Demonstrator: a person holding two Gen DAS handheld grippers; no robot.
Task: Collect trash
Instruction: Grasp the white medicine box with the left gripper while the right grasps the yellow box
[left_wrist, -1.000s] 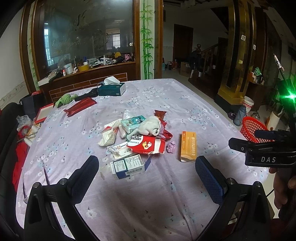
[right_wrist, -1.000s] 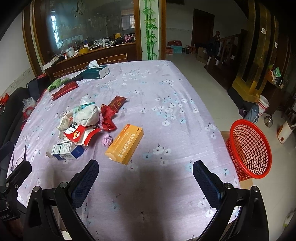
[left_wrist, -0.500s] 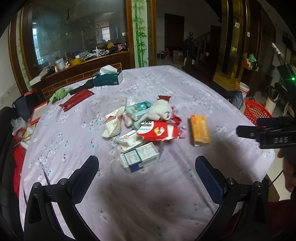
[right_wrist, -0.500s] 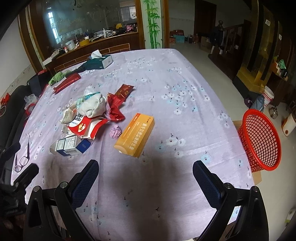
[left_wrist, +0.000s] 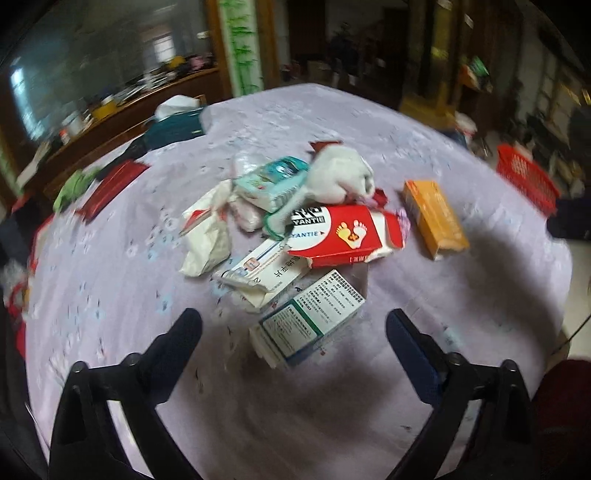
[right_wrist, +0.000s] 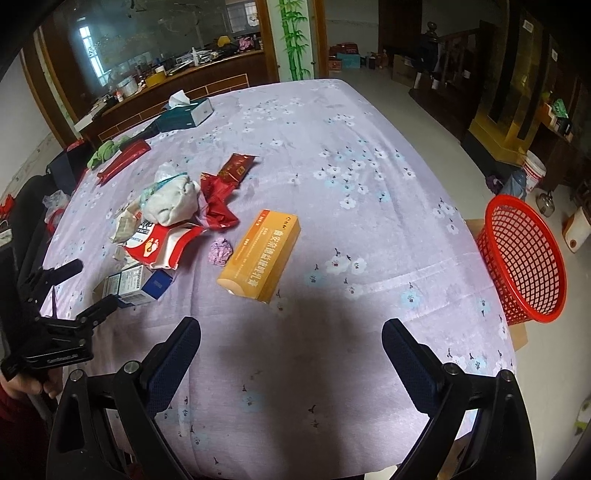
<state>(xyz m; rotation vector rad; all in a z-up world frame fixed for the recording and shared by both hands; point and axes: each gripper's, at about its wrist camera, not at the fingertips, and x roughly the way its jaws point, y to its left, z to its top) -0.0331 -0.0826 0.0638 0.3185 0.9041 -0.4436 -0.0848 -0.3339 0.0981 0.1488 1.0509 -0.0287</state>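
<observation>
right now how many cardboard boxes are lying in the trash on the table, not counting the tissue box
3: the orange box nearest the red basket, the red and white box in the pile's middle, and the blue and white box nearest the grippers. Wrappers may hide more.

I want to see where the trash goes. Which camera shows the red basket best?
The right wrist view: the red basket shows whole and sharp beside the table's edge. The left wrist view catches only a blurred part at its right side.
</observation>
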